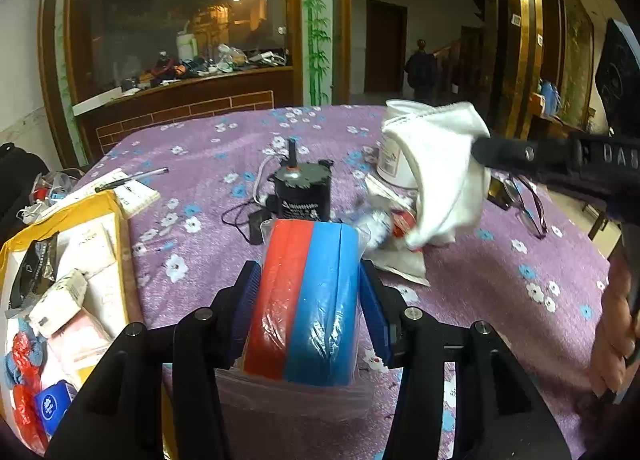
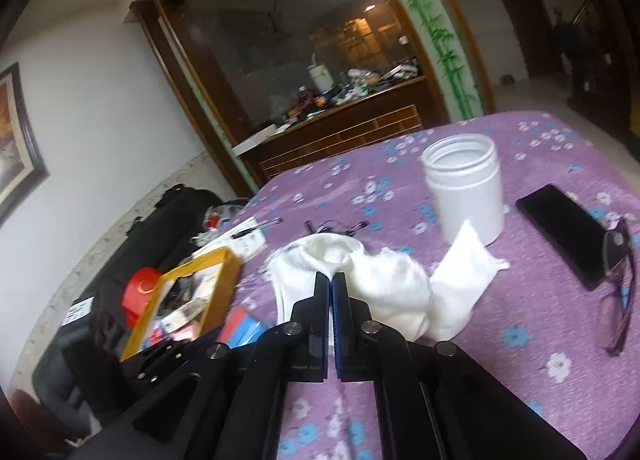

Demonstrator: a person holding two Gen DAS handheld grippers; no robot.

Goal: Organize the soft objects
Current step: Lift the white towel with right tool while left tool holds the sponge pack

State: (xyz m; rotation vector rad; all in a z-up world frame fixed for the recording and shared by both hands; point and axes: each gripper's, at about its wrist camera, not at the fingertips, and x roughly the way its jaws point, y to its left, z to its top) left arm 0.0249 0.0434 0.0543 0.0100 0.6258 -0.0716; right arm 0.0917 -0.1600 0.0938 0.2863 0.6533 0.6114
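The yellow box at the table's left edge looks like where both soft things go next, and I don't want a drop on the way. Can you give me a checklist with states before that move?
1. Left tongs gripping the wrapped red and blue sponge pack: ok, pads press both sides.
2. Right tongs shut on the white cloth: ok, cloth hangs from the tips.
3. Cloth clear of the white jar: cannot tell, a corner lies beside its base.
4. Yellow box open: ok.
5. Room left in the box: cannot tell, it already holds packets.
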